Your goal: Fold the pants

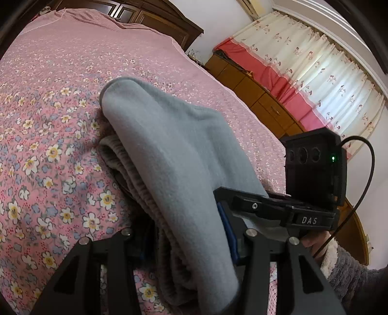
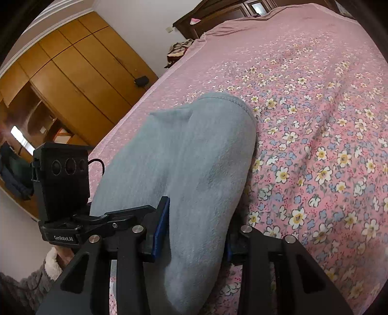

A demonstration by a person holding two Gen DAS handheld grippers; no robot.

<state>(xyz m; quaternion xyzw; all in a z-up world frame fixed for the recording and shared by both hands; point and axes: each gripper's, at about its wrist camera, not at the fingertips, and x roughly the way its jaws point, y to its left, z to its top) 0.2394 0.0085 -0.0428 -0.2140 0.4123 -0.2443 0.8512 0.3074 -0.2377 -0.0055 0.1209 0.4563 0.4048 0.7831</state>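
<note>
The grey-blue fleece pants [image 1: 169, 155] lie folded in a thick bundle on the pink floral bedspread [image 1: 48, 121]; a ribbed grey waistband shows at the bundle's left side. My left gripper [image 1: 189, 242] is shut on the near end of the bundle, the cloth squeezed between its blue pads. In the right wrist view the same pants [image 2: 194, 155] run forward from my right gripper [image 2: 196, 232], which is shut on the folded cloth. Each view shows the other gripper's black camera housing close beside it. The pants' near ends are hidden by the jaws.
The bedspread [image 2: 315, 121] covers a wide bed. A dark wooden headboard [image 1: 155, 19] stands at the far end. A wooden cabinet and red-and-white curtains [image 1: 303, 72] line one side, and a wooden wardrobe [image 2: 72, 72] stands on the other. Clothes [image 2: 179, 48] lie by the bed's far corner.
</note>
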